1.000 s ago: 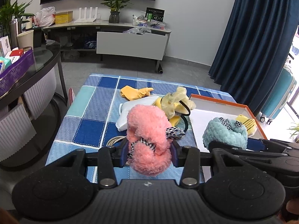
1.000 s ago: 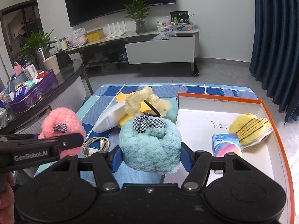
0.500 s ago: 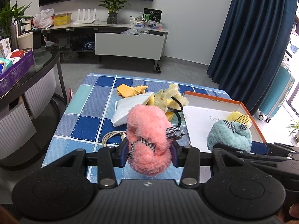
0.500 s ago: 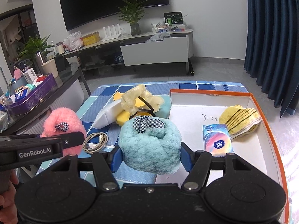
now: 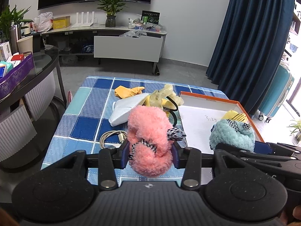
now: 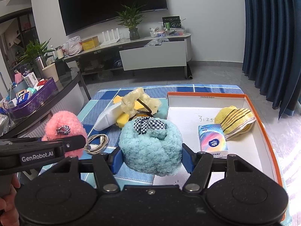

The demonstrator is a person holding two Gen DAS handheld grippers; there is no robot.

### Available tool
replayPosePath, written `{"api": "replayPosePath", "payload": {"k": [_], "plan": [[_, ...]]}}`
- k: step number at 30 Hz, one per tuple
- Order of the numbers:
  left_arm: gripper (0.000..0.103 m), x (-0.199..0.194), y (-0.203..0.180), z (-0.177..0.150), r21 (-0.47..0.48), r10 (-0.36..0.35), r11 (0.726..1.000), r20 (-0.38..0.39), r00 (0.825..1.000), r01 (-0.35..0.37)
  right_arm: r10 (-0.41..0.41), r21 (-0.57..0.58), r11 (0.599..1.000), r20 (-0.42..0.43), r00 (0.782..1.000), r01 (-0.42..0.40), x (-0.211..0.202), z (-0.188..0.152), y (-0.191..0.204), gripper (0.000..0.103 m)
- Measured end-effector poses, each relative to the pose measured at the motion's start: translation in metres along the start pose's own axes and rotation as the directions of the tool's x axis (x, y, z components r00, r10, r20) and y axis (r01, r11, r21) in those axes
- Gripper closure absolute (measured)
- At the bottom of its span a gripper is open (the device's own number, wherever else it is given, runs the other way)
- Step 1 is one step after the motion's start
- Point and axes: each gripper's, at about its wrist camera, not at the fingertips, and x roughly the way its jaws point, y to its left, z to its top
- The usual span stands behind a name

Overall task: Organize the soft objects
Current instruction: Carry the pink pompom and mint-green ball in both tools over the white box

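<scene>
The left gripper (image 5: 150, 150) clamps a pink plush (image 5: 148, 141) between its blue pads, held in the air over the near edge of the table (image 5: 82, 116), which wears a blue checked cloth. The right gripper (image 6: 151, 159) clamps a teal plush (image 6: 150, 146) the same way, over the near left corner of the tray (image 6: 263, 124), an orange-rimmed white box lid on the table's right side. Both plushes carry a checked ribbon.

In the tray lie a yellow striped cloth (image 6: 235, 121) by the far right edge and a tissue pack (image 6: 212, 140) just left of it. On the cloth, left of the tray, sits a pile (image 6: 137, 107) of yellowish gloves, sponges and a white mask; a coiled cable (image 6: 96, 144) lies nearer the front edge.
</scene>
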Motion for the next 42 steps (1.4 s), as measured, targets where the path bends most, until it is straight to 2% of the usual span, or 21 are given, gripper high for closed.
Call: {"api": "replayPosePath", "payload": {"k": [42], "plan": [[0.059, 0.008, -0.032, 0.001, 0.063, -0.059, 0.996, -0.004, 0.998, 0.059, -0.063, 0.051, 0.997, 0.030, 0.998, 0.062, -0.017, 0.003, -0.028, 0.028]]}}
